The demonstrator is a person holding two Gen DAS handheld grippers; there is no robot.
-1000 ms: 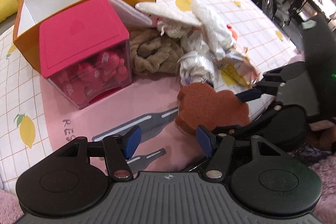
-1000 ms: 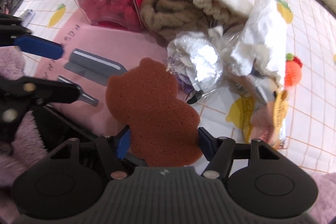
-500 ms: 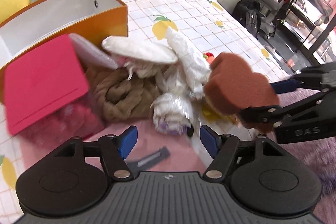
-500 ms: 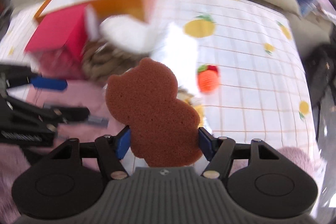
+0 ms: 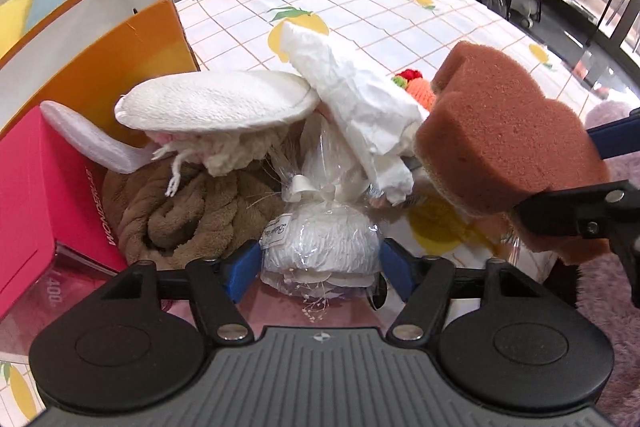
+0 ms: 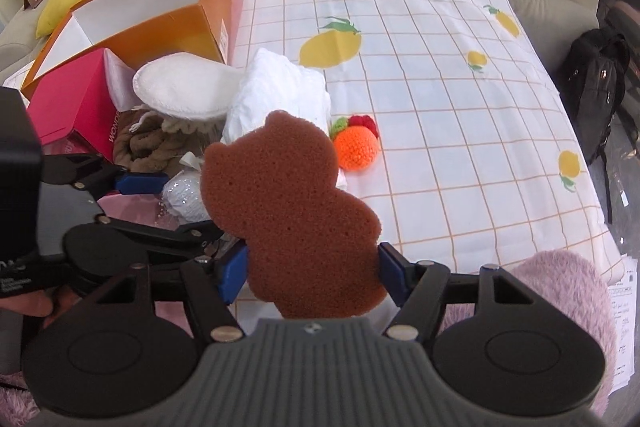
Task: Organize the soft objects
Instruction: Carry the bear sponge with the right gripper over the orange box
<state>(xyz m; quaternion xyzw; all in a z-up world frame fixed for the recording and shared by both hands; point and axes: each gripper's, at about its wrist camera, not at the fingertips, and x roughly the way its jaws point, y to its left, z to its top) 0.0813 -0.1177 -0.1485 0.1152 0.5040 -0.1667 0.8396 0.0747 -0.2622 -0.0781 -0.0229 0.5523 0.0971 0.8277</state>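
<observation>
Right wrist view shows the right gripper (image 6: 312, 267) clamped on a brown bear-shaped sponge (image 6: 292, 211), its blue pads pressing the porous foam from 9 and 3 o'clock; the sponge stands upright, long axis running from 6 to 12 o'clock, ears at the top, lifted clear of the lemon-print tablecloth (image 6: 440, 107). At about 1 o'clock from the sponge lies an orange crocheted fruit (image 6: 357, 147), round and knitted. From 10 to 11 o'clock sits the pile: a crumpled white paper wad (image 6: 280, 91), a flat white oval pad (image 6: 184, 91), a twisted brown plush towel (image 6: 148, 143), a pink box (image 6: 68, 103) and, behind it, an open orange cardboard box (image 6: 160, 19). The left gripper (image 6: 172, 203) reaches in from 9 o'clock. Left wrist view has the left gripper (image 5: 320, 263) with fingers spread apart on either side of a white bundle in clear crinkly wrap (image 5: 320, 243), though whether the pads touch it I cannot tell. The paper wad (image 5: 352, 99) leans over that bundle from 12 o'clock, the oval pad (image 5: 216, 103) overhangs the towel (image 5: 188, 211) at 10 o'clock, and the sponge (image 5: 504, 143) hangs at 2 o'clock, thick-edged and tilted. A fuzzy lilac cushion (image 6: 568, 291) lies at 4 o'clock in the right view.
</observation>
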